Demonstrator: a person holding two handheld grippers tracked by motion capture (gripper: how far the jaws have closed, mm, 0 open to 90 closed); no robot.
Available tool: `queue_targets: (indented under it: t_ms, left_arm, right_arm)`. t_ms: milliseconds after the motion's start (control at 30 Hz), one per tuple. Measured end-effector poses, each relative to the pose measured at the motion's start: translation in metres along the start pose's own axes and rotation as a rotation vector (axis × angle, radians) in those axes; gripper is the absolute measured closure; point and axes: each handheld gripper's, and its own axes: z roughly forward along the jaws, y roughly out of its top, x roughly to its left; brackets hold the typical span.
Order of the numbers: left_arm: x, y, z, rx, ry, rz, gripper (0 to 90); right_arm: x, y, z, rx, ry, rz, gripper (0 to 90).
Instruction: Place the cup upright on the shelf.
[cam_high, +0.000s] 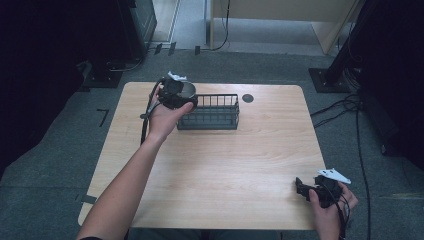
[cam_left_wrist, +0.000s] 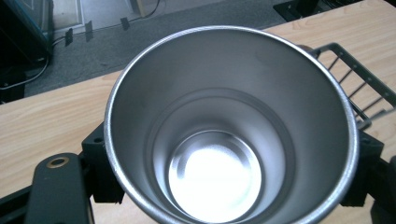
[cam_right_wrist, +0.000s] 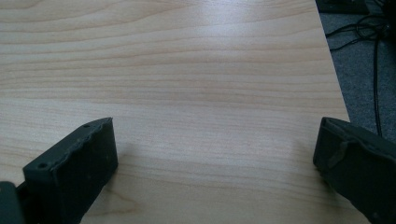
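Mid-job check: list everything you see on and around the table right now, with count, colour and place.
metal cup: one, silver, empty, clamped in the left gripper beside the basket's left end
wire basket: one, dark grey, far middle of the table
table: one, light wood, round dark grommet near its far edge
floor cables: several, black, on grey carpet right of the table
left gripper: one, black, shut on the cup, in the person's left hand
right gripper: one, black, jaws open, resting low at the table's near right corner, in the right hand
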Motion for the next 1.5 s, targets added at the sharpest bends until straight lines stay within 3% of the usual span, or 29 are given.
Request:
queue_targets:
  t_ms: [200, 633, 1500]
  left_arm:
    - [0.002, 0.005, 0.015, -0.007, 0.011, 0.002, 19.0]
    - [0.004, -0.001, 0.043, 0.029, 0.025, 0.007, 19.0]
    - [0.003, -0.020, 0.071, 0.126, -0.001, 0.018, 18.8]
  right_arm:
    - [0.000, 0.000, 0.000, 0.000, 0.000, 0.000, 0.0]
    - [0.000, 0.000, 0.000, 0.000, 0.000, 0.000, 0.0]
    - [0.000, 0.000, 0.000, 0.000, 0.000, 0.001, 0.0]
